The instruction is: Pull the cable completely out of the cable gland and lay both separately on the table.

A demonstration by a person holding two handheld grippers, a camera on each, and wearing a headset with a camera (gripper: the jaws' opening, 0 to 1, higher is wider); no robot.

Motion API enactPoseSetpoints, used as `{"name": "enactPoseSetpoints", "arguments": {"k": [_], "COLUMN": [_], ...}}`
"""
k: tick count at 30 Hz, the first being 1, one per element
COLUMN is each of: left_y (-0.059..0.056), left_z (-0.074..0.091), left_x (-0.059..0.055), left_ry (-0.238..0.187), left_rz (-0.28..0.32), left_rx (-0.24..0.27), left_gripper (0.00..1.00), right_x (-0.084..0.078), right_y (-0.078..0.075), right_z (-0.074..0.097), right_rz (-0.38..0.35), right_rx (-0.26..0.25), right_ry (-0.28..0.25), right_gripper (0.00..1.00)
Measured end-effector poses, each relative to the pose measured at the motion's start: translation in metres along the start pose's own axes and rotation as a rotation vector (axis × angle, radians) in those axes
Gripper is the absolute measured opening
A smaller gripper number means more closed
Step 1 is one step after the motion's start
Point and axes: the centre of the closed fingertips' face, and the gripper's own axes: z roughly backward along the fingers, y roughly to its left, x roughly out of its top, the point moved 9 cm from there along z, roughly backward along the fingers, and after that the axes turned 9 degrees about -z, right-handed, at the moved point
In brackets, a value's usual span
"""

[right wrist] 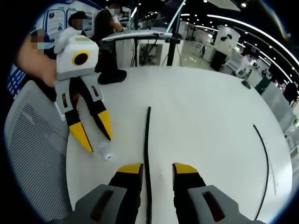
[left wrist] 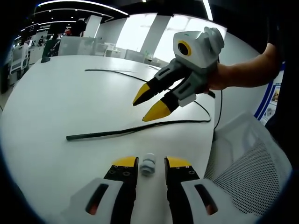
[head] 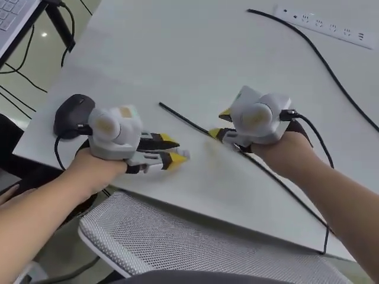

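Letting go cleanly is, I judge, the step in hand. The cable (left wrist: pixel 135 129) lies flat on the table (left wrist: pixel 56 102), free of the cable gland (left wrist: pixel 148 164), which sits near it but apart. The left gripper (left wrist: pixel 152 162) is open, its jaws straddling the gland without clamping it. The right gripper (right wrist: pixel 157 168) is open too, with the cable running loose between its jaws. Best to lift each gripper straight up and back, so neither tip nudges the gland, which would likely roll toward the cable.
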Motion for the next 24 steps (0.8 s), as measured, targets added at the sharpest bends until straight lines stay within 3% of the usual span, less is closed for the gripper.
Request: {"name": "enactPoseSetpoints", "arguments": {"k": [4, 12, 16, 19, 24], "left_y": [-0.005, -0.022, -0.025, -0.028, -0.029], "left_z": [0.003, 0.014, 0.024, 0.032, 0.039], "left_x": [0.006, 0.014, 0.022, 0.028, 0.027], "left_ry": [-0.017, -0.036, -0.055, -0.074, -0.069], "left_rz": [-0.001, 0.003, 0.029, 0.016, 0.034], "left_rx": [0.013, 0.035, 0.051, 0.065, 0.086], "left_gripper": [0.27, 0.33, 0.38, 0.4, 0.42], "right_x": [0.002, -0.002, -0.006, -0.006, -0.013], "right_y": [-0.002, -0.002, -0.003, -0.005, -0.004], "right_z": [0.015, 0.05, 0.066, 0.081, 0.111], "right_rz": [-0.031, -0.056, -0.086, -0.116, -0.169], "right_rx": [-0.007, -0.018, -0.021, -0.029, -0.04], "right_ry": [-0.05, -0.097, -0.125, -0.155, -0.187], "right_gripper": [0.25, 0.31, 0.36, 0.37, 0.4]}}
